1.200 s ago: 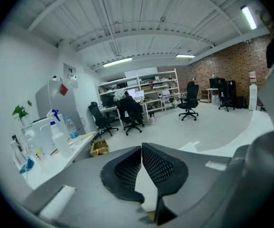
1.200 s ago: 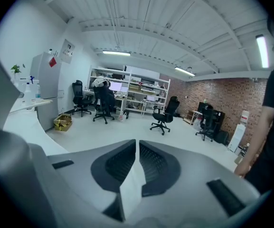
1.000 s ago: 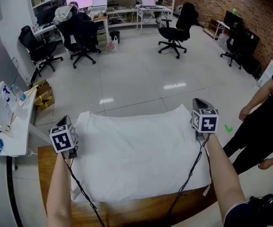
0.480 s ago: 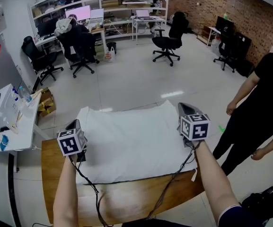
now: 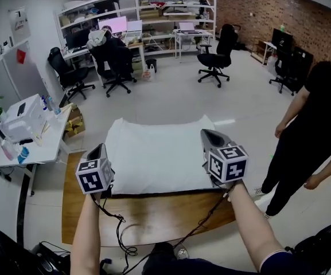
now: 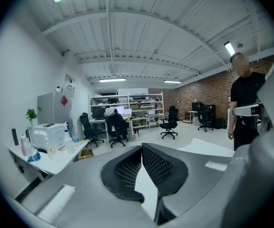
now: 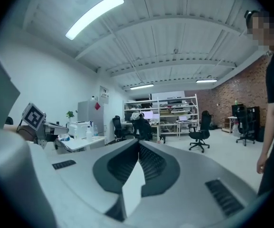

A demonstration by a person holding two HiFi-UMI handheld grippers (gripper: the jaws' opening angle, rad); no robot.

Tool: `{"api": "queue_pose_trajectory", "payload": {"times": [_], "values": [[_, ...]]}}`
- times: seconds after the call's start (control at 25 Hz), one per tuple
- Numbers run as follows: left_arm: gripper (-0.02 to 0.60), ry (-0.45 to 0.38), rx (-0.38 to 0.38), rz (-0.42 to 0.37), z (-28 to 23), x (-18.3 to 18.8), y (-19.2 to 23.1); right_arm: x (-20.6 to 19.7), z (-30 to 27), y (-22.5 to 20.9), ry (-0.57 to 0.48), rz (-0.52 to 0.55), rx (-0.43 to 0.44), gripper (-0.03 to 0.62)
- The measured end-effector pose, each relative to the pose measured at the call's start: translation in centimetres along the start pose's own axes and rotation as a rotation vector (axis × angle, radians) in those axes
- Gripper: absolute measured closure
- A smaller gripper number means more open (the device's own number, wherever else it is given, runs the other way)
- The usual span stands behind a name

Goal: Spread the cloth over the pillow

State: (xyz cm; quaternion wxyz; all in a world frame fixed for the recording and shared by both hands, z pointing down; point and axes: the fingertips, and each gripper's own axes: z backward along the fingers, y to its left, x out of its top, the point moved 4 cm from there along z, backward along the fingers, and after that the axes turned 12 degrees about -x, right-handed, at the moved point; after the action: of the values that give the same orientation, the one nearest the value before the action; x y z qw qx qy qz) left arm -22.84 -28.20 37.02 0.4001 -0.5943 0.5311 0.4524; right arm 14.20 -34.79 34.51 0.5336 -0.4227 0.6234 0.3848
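A white cloth is stretched out flat above the wooden table, its near edge raised. My left gripper is shut on the near left corner, and a strip of cloth shows pinched between its jaws. My right gripper is shut on the near right corner, with a white fold of cloth in its closed jaws. No pillow shows; the cloth hides whatever lies under it.
A person in black stands close to the table's right side. A white side table with bottles and a box is at the left. Office chairs and shelves stand far back. Cables hang from both grippers over the table's near edge.
Both grippers have risen and drawn back toward me with the cloth's near edge. A wider band of bare wood now shows in front of the cloth.
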Motion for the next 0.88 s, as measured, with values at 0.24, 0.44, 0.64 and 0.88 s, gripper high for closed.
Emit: {"api": "queue_pose_trajectory", "payload": {"times": [0.24,0.44,0.64,0.88], "values": [[0.568,0.008,0.018,-0.004,4.4,-3.0,0.6,-1.2,3.1,5.3,-0.001,0.012,0.067,0.591],[0.566,0.042,0.002,0.003,5.3,-7.8,2.4,-2.5,4.5,9.2,-0.002,0.006,0.061,0.59],[0.529,0.131,-0.044,-0.025,3.7,-12.3,4.0,-3.6,4.0,12.4,0.017,-0.001,0.044,0.59],[0.4,0.205,-0.133,-0.061,1.7,-14.9,5.2,-4.7,4.0,15.0,0.05,-0.011,0.018,0.589]]}}
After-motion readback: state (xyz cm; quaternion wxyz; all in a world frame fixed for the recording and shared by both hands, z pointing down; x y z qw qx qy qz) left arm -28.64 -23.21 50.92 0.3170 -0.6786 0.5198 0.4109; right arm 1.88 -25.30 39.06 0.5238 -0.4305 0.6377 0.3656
